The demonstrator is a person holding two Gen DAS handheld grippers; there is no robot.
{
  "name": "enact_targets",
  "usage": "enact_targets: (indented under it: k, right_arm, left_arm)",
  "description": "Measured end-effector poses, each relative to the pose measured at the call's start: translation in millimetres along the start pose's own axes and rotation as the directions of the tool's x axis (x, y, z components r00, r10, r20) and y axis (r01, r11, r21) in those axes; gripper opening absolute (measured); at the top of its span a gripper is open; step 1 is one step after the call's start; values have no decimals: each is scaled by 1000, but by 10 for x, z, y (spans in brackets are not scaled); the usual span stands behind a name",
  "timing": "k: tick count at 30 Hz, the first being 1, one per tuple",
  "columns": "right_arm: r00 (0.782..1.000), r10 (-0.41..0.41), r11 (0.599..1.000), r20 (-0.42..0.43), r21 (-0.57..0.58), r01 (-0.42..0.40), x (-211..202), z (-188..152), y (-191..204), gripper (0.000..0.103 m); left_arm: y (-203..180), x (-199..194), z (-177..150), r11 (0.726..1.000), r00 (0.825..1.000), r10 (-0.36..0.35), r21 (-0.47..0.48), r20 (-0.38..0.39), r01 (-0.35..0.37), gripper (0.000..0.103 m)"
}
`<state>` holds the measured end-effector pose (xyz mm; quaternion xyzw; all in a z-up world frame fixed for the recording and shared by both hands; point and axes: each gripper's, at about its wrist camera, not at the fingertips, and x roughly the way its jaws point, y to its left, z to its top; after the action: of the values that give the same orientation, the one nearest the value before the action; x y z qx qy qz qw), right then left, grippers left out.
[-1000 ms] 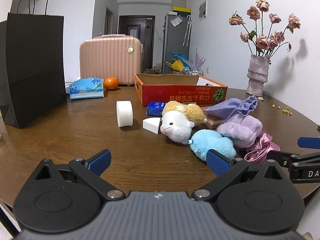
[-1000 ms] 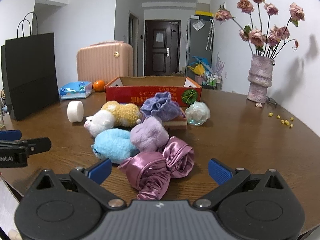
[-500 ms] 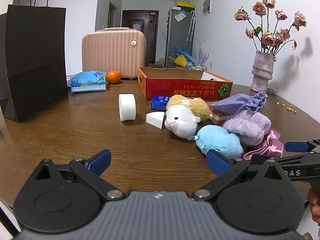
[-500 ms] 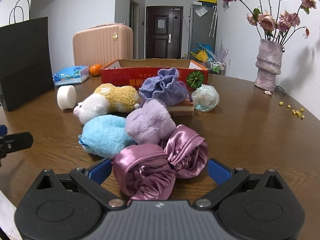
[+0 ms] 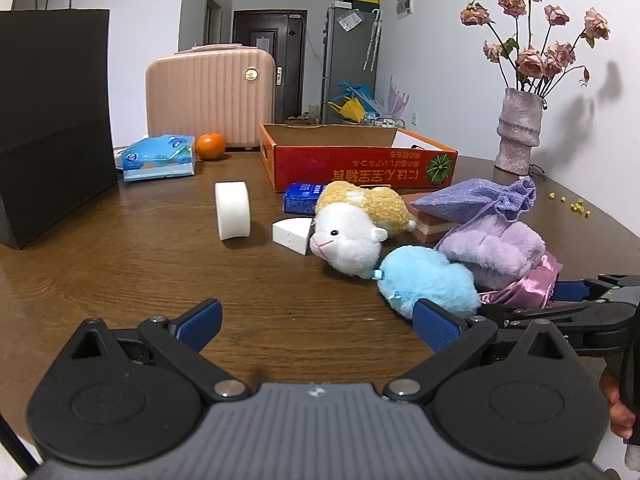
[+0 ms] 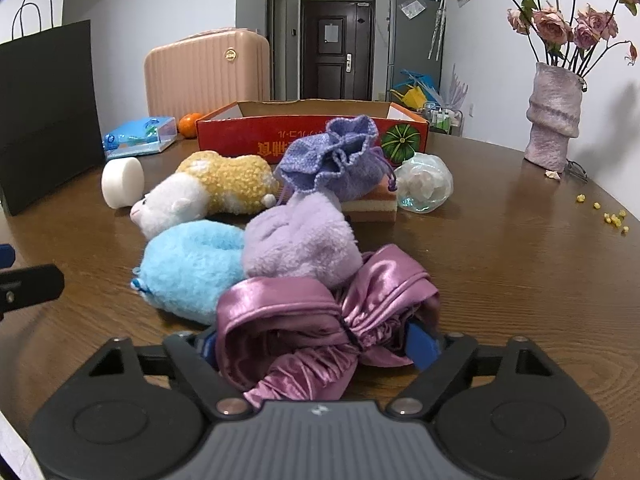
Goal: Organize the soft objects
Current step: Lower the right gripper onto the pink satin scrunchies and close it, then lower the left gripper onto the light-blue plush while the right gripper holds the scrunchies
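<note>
Left wrist view: the left gripper (image 5: pixel 316 322) hangs low over bare table (image 5: pixel 120 256) with its fingers spread wide and nothing between them; the soft heap lies ahead and to its right, a sheep (image 5: pixel 356 224) leading, then a blue plush (image 5: pixel 430 280) and a lilac plush (image 5: pixel 496 242) with a knit pouch (image 5: pixel 480 200) on top; the red box (image 5: pixel 360 164), a likely place for the soft things, stands open behind them; the right gripper (image 5: pixel 568 292) reaches in from the right edge at the satin.

Right wrist view: the right gripper (image 6: pixel 316 340) has the satin bonnet (image 6: pixel 320 320) between its fingers, which have just been closing on it; the right pad shows at the folds and the left is mostly buried, so I cannot tell whether the pinch is firm. To do this well, bunch plenty of cloth, since satin slips; close fully before lifting; lift straight up so the lilac plush (image 6: pixel 300 240) touching it is not dragged along.
</note>
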<state>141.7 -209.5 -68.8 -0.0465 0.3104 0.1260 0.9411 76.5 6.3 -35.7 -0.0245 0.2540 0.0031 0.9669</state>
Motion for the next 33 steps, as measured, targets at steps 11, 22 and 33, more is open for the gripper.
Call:
enact_targets:
  k: [11,22,33]
  right_arm:
    - [999,19,1000,45,15,-20,-163,-48,-181,43]
    - [989,-27,999,148,43,21,-500,-44,-376,42]
    - [984,-41,998,174,63,31,-542,-49,-533,42]
  left_arm:
    - [-102,49,42,1000,1000,-7,18,-7,7,103]
    - [-221,154,115,999,999,-39,26,-28,40,103]
    - [-569,334,257,994,995,-76,77,-63,81,103]
